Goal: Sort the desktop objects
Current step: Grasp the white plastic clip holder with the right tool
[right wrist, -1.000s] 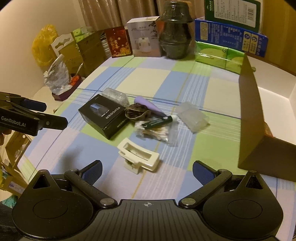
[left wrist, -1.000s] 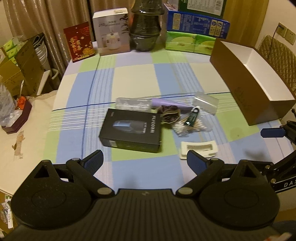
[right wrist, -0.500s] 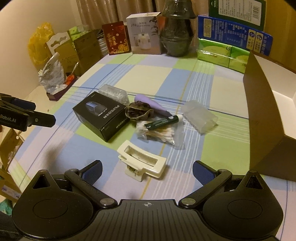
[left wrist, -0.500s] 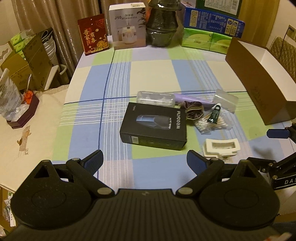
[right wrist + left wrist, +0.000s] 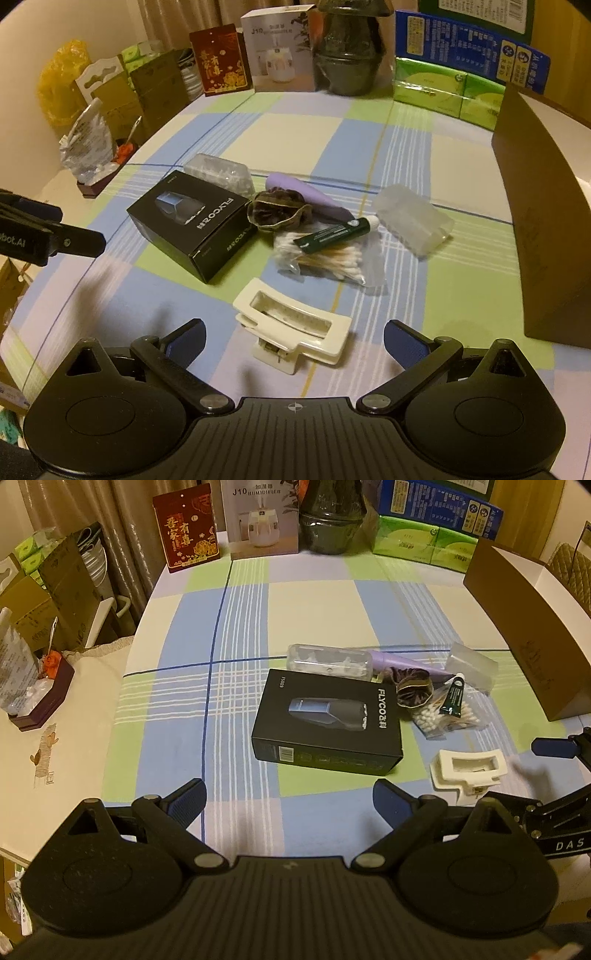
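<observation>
**Checked tablecloth, clutter at centre, both grippers empty**

Checked cloth in blue, green and cream over the table (image 5: 240, 635), with cartons and a dark pot lined along the top of both frames. Clutter bunched mid-frame: black FLYCO shaver box (image 5: 327, 722), lying flat; clear plastic case (image 5: 328, 661) just behind it; purple tube (image 5: 402, 662), brown scrunchie (image 5: 413, 690), bag of cotton swabs (image 5: 447, 716) with a green tube (image 5: 453, 700) resting on top. Cream hair claw (image 5: 293, 330) lying alone, nearest the lower edge. Open brown cardboard box (image 5: 524, 638) at the right edge, probably the sorting bin.

Left gripper (image 5: 288, 801) spread wide, holding nothing, lined up toward the shaver box. Right gripper (image 5: 293, 338) likewise spread and empty, hovering just short of the hair claw.

Handling, as judged: shaver box stiff and probably the heaviest piece, best pinched across its short sides. Hair claw light, hard and smooth, likely to skid; best taken across its long frame. Swab bag soft and slippery, liable to shed the green tube.

Right view alone shows a frosted case (image 5: 413, 225) in full and the claw's hinge; left view alone shows the white inside of the cardboard box.
</observation>
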A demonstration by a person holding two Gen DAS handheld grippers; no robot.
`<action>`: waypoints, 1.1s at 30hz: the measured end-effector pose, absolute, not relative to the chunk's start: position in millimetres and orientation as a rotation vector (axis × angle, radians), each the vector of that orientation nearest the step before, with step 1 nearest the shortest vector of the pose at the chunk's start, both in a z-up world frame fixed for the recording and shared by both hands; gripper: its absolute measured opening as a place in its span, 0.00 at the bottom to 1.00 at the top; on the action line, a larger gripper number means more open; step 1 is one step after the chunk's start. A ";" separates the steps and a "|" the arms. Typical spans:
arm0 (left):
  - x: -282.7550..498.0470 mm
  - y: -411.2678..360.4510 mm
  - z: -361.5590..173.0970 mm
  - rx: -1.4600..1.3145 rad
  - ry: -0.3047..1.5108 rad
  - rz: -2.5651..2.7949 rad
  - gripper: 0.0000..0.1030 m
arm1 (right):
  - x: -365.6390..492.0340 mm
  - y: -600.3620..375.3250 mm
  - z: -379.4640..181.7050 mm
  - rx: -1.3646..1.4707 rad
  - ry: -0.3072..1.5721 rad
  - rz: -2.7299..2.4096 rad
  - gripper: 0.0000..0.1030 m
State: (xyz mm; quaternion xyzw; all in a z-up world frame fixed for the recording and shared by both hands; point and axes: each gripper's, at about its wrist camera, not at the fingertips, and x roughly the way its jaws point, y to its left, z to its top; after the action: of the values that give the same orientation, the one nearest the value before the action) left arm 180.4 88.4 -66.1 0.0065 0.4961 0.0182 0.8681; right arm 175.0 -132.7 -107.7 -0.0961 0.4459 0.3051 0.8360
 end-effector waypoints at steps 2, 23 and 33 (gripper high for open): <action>182.4 90.1 -68.5 0.015 1.045 0.034 0.92 | 174.4 -129.9 -109.1 -0.231 0.923 0.660 0.97; 207.0 95.7 -85.9 0.018 1.084 -0.020 0.92 | 190.1 -120.8 -142.4 -0.440 0.917 0.773 0.41; 238.0 82.7 -87.3 -0.006 1.077 -0.011 0.92 | 207.3 -180.8 -137.6 -0.258 1.014 0.553 0.37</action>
State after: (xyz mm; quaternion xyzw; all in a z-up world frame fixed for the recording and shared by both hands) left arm 238.0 82.7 -87.3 -0.0027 0.5126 -0.0055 0.8586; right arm 207.3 -180.8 -137.6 -0.1216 0.4778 0.2607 0.8301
